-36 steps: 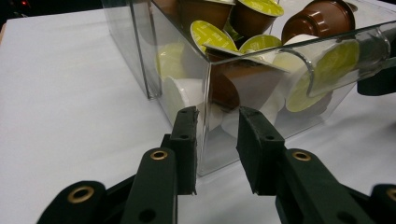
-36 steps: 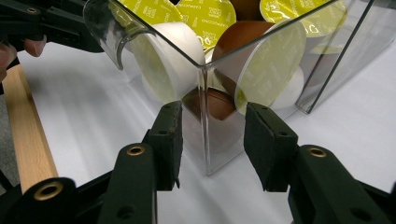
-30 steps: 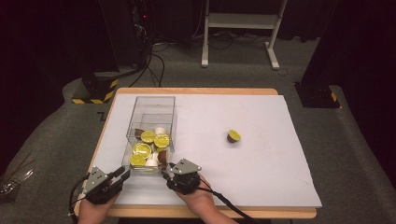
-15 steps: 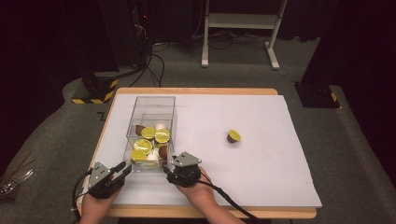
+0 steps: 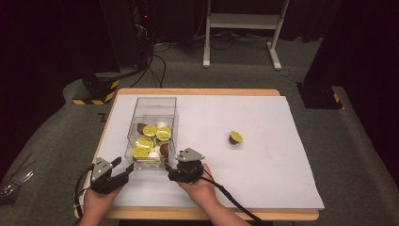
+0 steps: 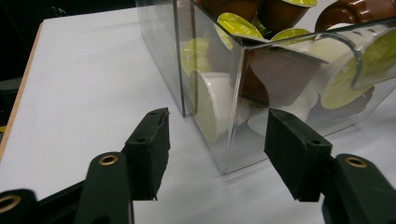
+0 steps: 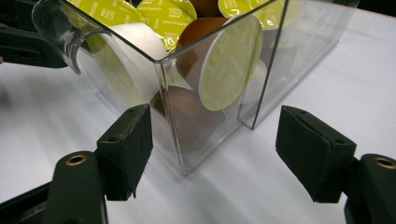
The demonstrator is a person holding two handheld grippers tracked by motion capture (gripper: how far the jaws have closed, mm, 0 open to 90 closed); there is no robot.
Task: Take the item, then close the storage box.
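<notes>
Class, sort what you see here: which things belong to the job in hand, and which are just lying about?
In the job: clear box; coffee pods inside it; loose pod on the white sheet.
Lying about: white stand; floor cables; striped block.

Black left gripper [image 5: 123, 172] and right gripper [image 5: 173, 168] carry grey three-cornered plates, brass-ringed screw holes, trailing cables.

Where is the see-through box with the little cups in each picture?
High view: the clear box stands left of the middle on the white table top, just beyond both grippers.
Left gripper view: its near corner rises between the jaws, upper right.
Right gripper view: its other near corner stands above the jaws.
Shared landmark: the green-lidded capsules inside.
</notes>
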